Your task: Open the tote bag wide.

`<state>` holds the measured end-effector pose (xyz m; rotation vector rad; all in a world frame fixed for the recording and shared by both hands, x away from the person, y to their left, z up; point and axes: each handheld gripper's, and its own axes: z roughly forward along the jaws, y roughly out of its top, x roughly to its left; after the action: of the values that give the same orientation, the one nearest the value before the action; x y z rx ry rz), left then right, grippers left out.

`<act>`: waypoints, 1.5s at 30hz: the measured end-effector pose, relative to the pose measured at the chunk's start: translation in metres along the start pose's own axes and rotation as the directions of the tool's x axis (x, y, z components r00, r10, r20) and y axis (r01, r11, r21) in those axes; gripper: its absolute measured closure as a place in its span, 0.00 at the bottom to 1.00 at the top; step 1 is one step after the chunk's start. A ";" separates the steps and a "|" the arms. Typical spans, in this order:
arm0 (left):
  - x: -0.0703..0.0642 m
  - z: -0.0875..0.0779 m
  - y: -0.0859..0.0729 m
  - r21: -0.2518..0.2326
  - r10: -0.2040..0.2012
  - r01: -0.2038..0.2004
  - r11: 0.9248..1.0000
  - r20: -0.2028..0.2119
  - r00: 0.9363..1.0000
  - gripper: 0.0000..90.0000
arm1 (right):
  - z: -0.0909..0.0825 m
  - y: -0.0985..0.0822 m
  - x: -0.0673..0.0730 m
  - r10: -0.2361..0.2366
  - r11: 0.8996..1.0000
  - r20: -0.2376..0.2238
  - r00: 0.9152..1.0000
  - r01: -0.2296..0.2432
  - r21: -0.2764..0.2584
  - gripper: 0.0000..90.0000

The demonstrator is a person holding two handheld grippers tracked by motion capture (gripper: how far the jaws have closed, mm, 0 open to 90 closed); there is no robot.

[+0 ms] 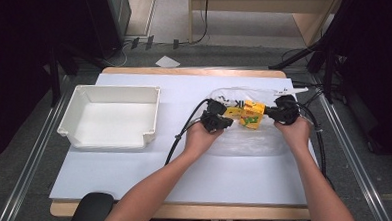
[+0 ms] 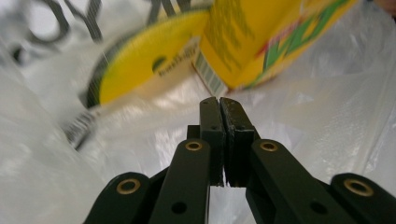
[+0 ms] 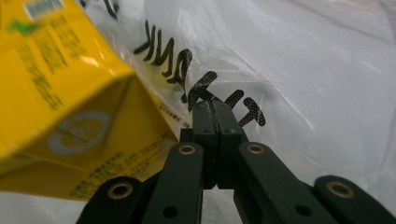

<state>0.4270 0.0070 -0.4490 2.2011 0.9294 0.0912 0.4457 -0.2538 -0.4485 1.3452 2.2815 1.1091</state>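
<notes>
Carton [image 1: 253, 115] yellow, lying tilted in plastic bag [image 1: 245, 141]; both grippers' jaws pinched together on bag film.

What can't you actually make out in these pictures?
- Whether the left tongs or right tongs pinch the bag: both are shut, film too thin to tell.
- Bag's print, right gripper view: cut off by the carton.
- Round yellow pack, left gripper view: label blurred.

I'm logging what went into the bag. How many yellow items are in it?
2: a yellow carton between the two grippers, and a flatter yellow packet beside it, nearer the left gripper. The plastic bag may hide more.
</notes>
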 end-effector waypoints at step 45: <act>-0.009 -0.065 0.022 -0.119 0.068 -0.056 0.991 0.102 0.992 0.99 | -0.023 0.038 -0.014 0.059 0.997 0.079 0.995 -0.055 -0.053 1.00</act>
<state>0.4121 0.0297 -0.3852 2.1062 0.7778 0.0565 0.4641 -0.2662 -0.4076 1.4174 2.1564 1.1022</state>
